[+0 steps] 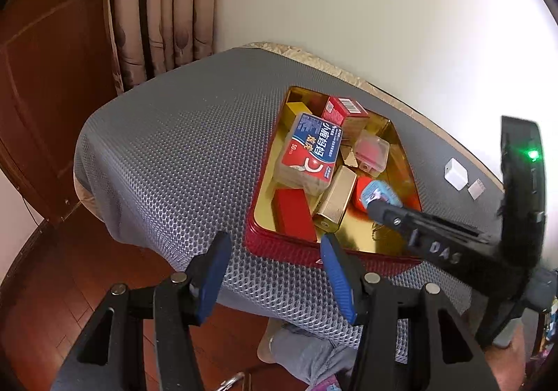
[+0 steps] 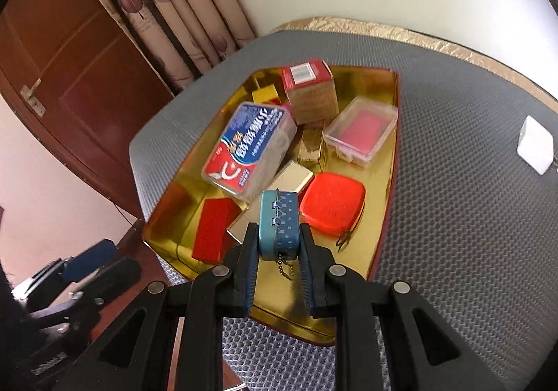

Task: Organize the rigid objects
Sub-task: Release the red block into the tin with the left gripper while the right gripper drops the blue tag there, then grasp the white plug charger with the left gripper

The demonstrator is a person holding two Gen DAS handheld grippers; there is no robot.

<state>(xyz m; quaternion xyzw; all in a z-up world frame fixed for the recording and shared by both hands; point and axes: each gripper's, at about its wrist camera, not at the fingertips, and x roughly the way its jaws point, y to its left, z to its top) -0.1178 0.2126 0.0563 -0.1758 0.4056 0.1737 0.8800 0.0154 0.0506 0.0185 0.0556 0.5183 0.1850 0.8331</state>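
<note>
The right gripper [image 2: 278, 248] pinches a small blue tin [image 2: 279, 225], likely light, stiff and slippery, over the tray [image 2: 387, 195]; the left gripper [image 1: 275, 272] gapes empty near it

Left wrist camera looks from the table's near edge, farther back, toward the tin [image 1: 279, 244]. Right wrist camera hangs close above the tin [image 2: 387, 202], facing down. Both show it.

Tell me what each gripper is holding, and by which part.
The right gripper holds a small blue tin by its two long sides, above the gold tray. The left gripper is open and holds nothing.
</note>
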